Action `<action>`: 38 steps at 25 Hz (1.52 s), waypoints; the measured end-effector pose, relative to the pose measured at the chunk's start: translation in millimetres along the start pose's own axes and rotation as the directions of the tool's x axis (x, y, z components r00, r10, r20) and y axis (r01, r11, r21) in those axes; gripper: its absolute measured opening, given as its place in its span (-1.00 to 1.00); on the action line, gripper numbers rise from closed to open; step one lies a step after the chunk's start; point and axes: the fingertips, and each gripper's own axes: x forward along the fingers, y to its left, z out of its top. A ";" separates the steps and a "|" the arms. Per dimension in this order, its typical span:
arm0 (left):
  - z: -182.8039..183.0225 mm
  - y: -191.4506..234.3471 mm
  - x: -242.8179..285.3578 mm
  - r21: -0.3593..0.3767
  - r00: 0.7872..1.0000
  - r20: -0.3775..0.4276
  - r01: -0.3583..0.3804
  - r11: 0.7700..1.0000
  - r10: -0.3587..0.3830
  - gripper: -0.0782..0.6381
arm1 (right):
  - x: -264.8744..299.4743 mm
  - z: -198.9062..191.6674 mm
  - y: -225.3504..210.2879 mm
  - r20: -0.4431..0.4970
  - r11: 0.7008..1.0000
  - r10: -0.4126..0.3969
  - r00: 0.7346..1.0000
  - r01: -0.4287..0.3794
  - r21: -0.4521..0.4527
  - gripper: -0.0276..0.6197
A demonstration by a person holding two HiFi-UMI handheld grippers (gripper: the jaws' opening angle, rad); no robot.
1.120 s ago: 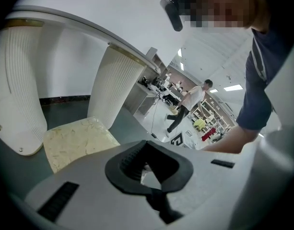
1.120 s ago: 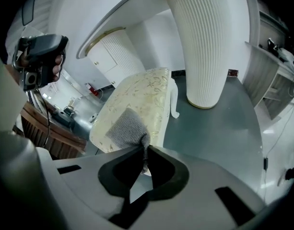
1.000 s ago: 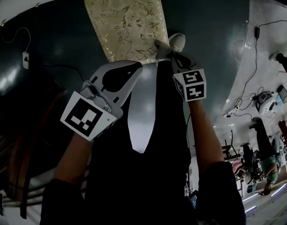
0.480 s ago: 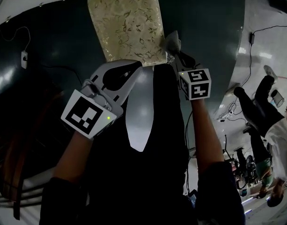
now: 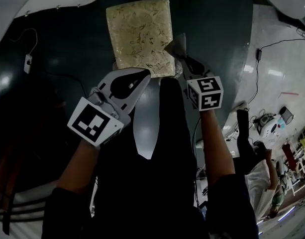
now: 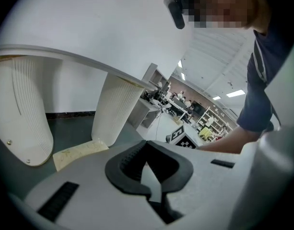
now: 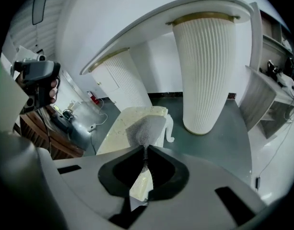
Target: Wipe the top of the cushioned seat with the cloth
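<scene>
Two grippers show near the middle of the head view. The right gripper [image 5: 181, 66] has its jaws pinched tight on a grey cloth [image 7: 145, 127], which bunches out past the tips over the lower right corner of the cushioned seat [image 5: 137, 34] at upper centre. The left gripper [image 5: 142, 76] has its jaws pressed together with nothing between them, just below the seat's near edge.

No word, number or brand is legible anywhere. The left marker cube [image 5: 95, 124], at centre left of the head view, and the right marker cube [image 5: 205, 93], at centre right, bear only black-and-white square patterns.
</scene>
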 end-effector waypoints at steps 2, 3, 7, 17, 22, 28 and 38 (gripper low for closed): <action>12.3 -3.2 -7.6 0.011 1.000 0.011 -0.008 1.000 0.008 -0.76 | -13.5 18.6 6.1 0.028 1.000 0.008 1.000 -0.008 -0.003 -0.80; 19.5 -6.5 -12.2 0.019 1.000 0.018 -0.011 1.000 0.011 -0.76 | -22.3 27.6 10.0 0.042 1.000 0.011 0.999 -0.011 -0.005 -0.79; 57.6 -19.8 -35.0 0.063 0.997 0.068 -0.024 0.998 0.020 -0.76 | -60.1 68.2 25.9 0.109 0.999 0.025 0.994 -0.023 -0.024 -0.80; 154.3 -52.4 -99.2 0.181 0.979 0.200 -0.078 0.980 0.041 -0.76 | -154.3 173.8 78.4 0.247 0.993 0.074 0.966 -0.048 -0.111 -0.79; 191.5 -78.5 -128.9 0.224 0.971 0.238 -0.085 0.971 0.030 -0.76 | -203.8 221.1 105.7 0.303 0.983 0.101 0.948 -0.048 -0.177 -0.79; 226.7 -106.3 -166.9 0.252 0.954 0.299 -0.101 0.962 0.022 -0.76 | -261.7 272.5 143.1 0.386 0.969 0.139 0.912 -0.044 -0.245 -0.79; 268.6 -136.6 -226.1 0.299 0.925 0.381 -0.137 0.944 0.013 -0.76 | -344.5 332.3 191.4 0.482 0.937 0.178 0.858 0.002 -0.349 -0.79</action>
